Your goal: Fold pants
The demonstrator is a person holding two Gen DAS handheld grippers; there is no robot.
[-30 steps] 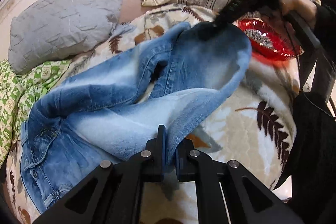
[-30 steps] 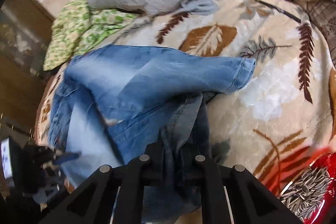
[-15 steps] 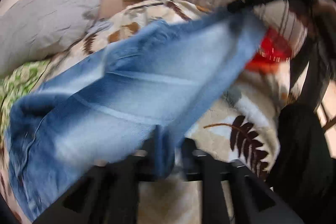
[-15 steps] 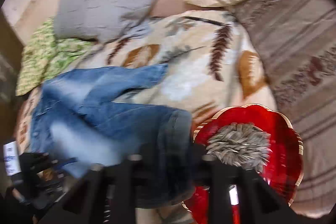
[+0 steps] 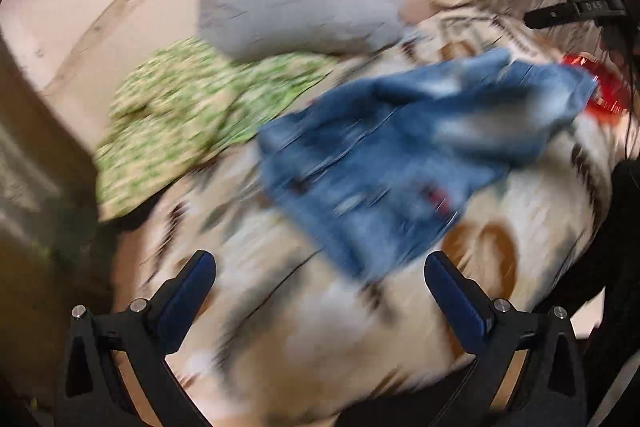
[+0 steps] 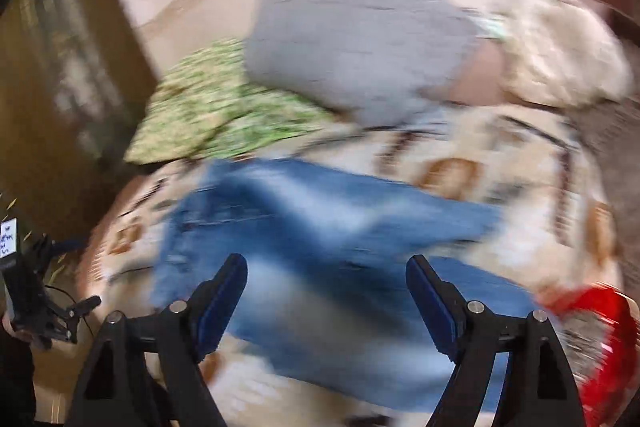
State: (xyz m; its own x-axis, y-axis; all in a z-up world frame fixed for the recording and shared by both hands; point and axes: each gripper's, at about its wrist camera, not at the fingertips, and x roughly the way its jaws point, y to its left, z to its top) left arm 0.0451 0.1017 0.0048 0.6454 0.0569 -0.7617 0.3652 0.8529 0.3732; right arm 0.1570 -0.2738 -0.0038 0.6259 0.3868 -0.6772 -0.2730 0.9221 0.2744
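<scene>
Left hand-held gripper (image 5: 320,301) has its jaws spreading wide, nothing between them. Right hand-held gripper (image 6: 326,297) is opening too, and its pads are clear of the cloth. Just beyond both lie the jeans (image 5: 404,155), a rumpled blue heap on the leaf-patterned blanket (image 5: 532,227) of the bed. Denim like this should be heavy, limp and not slippery. It'll sag from one grip, so I'd take the waistband or hems with both grippers. On the far side of the jeans sits a red bowl (image 6: 608,343); its contents are too blurred to name.
</scene>
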